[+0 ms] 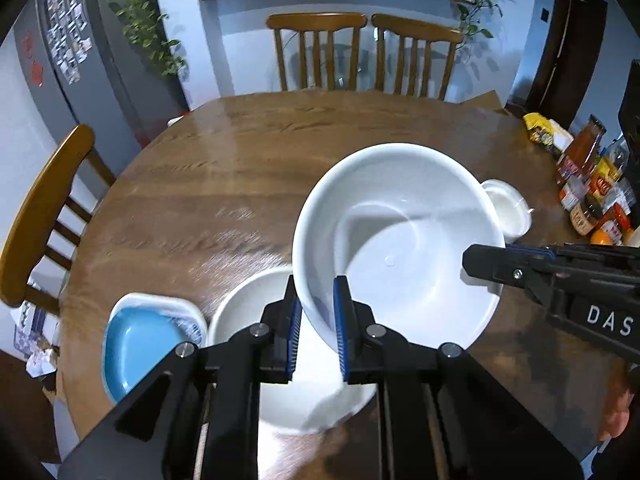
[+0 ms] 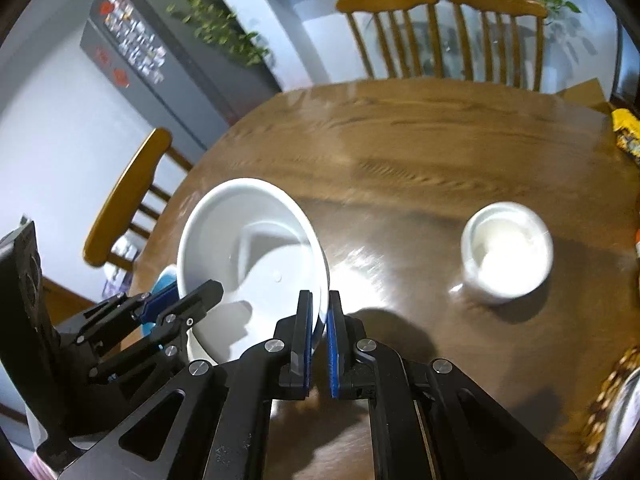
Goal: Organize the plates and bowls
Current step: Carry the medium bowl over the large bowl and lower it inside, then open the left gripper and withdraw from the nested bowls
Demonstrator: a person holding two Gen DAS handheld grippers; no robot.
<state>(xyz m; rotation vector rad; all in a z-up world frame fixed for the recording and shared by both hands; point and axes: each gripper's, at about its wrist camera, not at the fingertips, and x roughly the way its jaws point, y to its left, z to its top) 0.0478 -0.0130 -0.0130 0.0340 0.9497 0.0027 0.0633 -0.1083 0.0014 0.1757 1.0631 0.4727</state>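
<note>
The fingers of the left gripper [image 1: 316, 300] are pinched narrow on the near rim of the large white bowl [image 1: 400, 240], one pad inside the wall and one outside, and the fingers of the right gripper [image 2: 319, 320] are likewise clamped nearly closed on the opposite side of the same rim. Between the two grips the bowl hangs clear of the round wooden table [image 1: 240, 152], tilted so that its mouth faces up and back toward the cameras; being round, it has no real long axis, only the line from one grip to the other across its rim. Directly under its near edge sits a second white bowl [image 1: 248, 308] on the table, and just to the left of that a blue dish [image 1: 136, 340] nested in a white tray [image 1: 160, 300]. A small white cup-like bowl [image 2: 506, 252] stands apart, further to the right. The step in hand looks like a two-handed carry of the big bowl, most likely toward stacking with the other white bowl below. The next move calls for levelling the bowl, centring it over its target, lowering both hands together so the rim does not twist out of either grip, and only then parting the fingers.
</note>
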